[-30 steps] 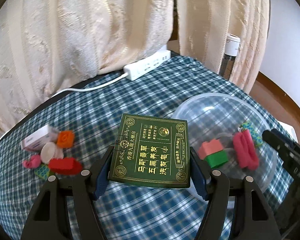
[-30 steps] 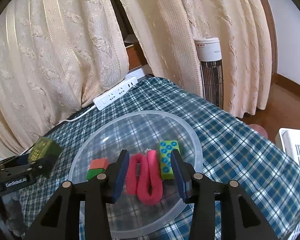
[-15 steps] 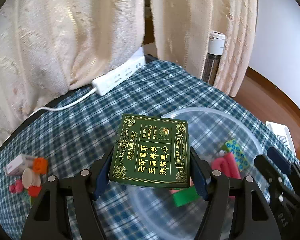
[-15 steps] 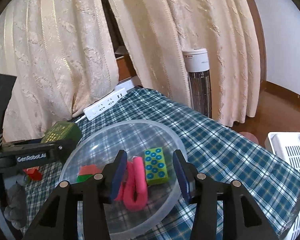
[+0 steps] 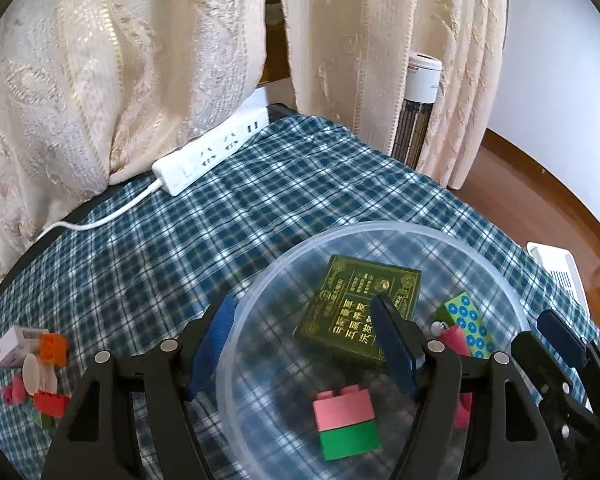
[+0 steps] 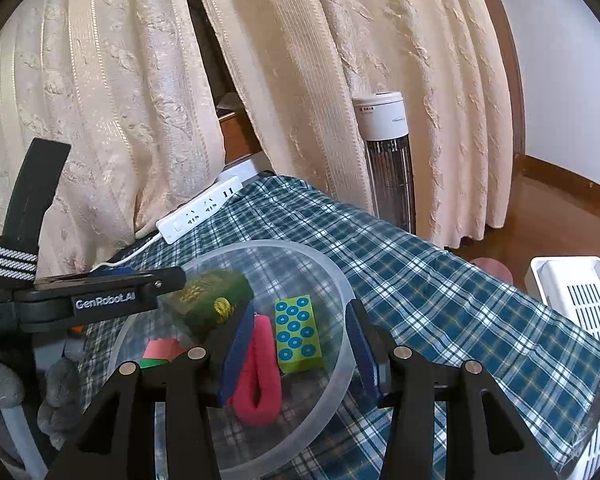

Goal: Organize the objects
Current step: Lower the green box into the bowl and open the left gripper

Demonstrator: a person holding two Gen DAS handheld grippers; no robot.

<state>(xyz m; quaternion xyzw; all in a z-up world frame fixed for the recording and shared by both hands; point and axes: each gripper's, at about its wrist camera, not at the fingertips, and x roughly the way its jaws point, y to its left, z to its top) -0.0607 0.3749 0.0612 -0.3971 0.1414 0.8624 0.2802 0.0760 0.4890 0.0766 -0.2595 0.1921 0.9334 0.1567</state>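
Observation:
A clear plastic bowl (image 5: 260,292) stands on the checked tablecloth. The dark green box (image 5: 360,312) lies tilted inside it, blurred in the right wrist view (image 6: 212,300). My left gripper (image 5: 300,320) hovers over the bowl's near-left rim; its jaws are opening and hold nothing. Also in the bowl are a pink-and-green brick (image 5: 346,420), a pink loop (image 6: 260,372) and a green block with blue dots (image 6: 298,334). My right gripper (image 6: 300,344) hangs open above the loop and the block, touching neither.
A small pile (image 5: 40,368) of bricks, a white cap and a white box lies at the table's left. A power strip (image 5: 212,156) lies by the curtains. A tower heater (image 6: 388,160) and a white basket (image 6: 572,300) stand off the right edge.
My left gripper carried the green box rightwards over the bowl and let go; the box now lies in the bowl. The right jaws widened slightly and pulled back a little.

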